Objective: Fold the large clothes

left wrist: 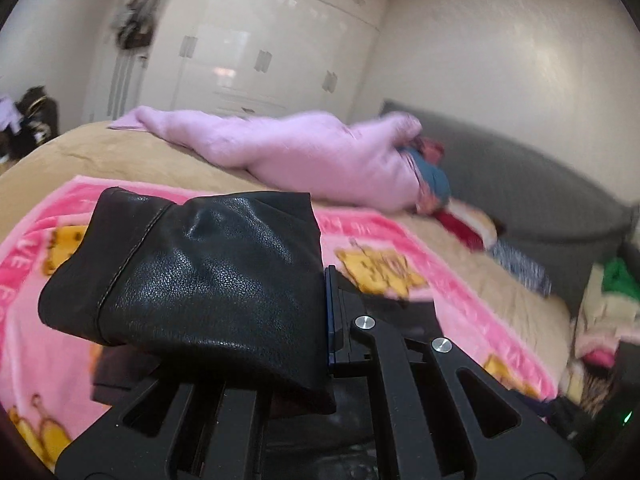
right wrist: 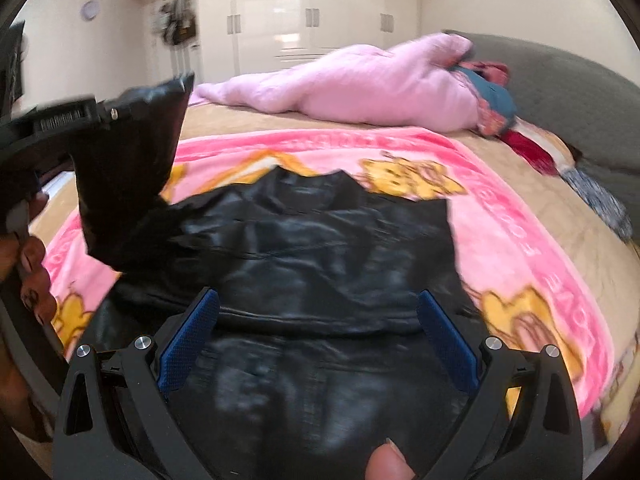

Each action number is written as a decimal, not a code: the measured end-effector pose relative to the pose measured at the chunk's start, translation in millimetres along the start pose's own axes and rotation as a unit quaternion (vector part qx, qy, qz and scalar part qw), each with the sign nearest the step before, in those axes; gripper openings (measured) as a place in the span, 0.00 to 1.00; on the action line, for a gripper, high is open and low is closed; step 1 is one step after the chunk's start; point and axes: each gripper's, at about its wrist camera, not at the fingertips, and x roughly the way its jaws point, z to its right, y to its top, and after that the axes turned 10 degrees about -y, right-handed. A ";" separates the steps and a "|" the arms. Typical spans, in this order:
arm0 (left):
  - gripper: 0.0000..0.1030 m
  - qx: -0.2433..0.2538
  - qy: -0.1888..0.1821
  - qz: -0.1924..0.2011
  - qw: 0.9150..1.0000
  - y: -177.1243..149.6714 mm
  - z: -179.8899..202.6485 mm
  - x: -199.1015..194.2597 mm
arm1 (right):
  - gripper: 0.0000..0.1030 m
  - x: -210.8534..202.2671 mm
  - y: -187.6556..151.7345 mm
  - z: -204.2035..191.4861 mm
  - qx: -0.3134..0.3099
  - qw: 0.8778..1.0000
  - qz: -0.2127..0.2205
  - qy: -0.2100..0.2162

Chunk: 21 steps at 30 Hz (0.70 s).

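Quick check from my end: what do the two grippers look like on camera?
Both are matte black linkage frames with slotted cutouts and round silver pivot pins. The right gripper has fingers faced with textured blue pads. The left gripper shows a blue pad edge. No sleeves or cables show.

Cream walls [left wrist: 500,60], glossy white wardrobe [right wrist: 304,8] on the far wall reflecting a ceiling light, bed with tan cover [left wrist: 132,152], grey padded headboard [left wrist: 520,184] right, pink cartoon blanket [right wrist: 540,240] near.
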 end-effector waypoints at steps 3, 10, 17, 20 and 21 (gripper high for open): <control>0.00 0.025 -0.006 -0.038 0.999 -20.9 19.5 24.1 | 0.96 6.0 -8.2 31.6 0.032 0.999 -0.010 -0.022; 0.12 0.074 0.003 -0.147 0.986 -78.0 47.8 88.7 | 0.96 17.8 -27.1 90.1 0.084 0.994 -0.028 -0.068; 0.89 0.081 -0.042 -0.240 0.967 -120.3 60.2 94.5 | 0.96 26.8 -35.3 119.6 0.123 0.989 -0.043 -0.073; 0.91 0.054 -0.066 -0.223 0.971 -121.4 58.2 68.8 | 0.96 26.9 -33.2 118.3 0.118 0.989 -0.040 -0.077; 0.91 0.042 -0.073 -0.214 0.973 -118.6 54.2 57.3 | 0.96 27.1 -32.1 117.0 0.115 0.990 -0.039 -0.076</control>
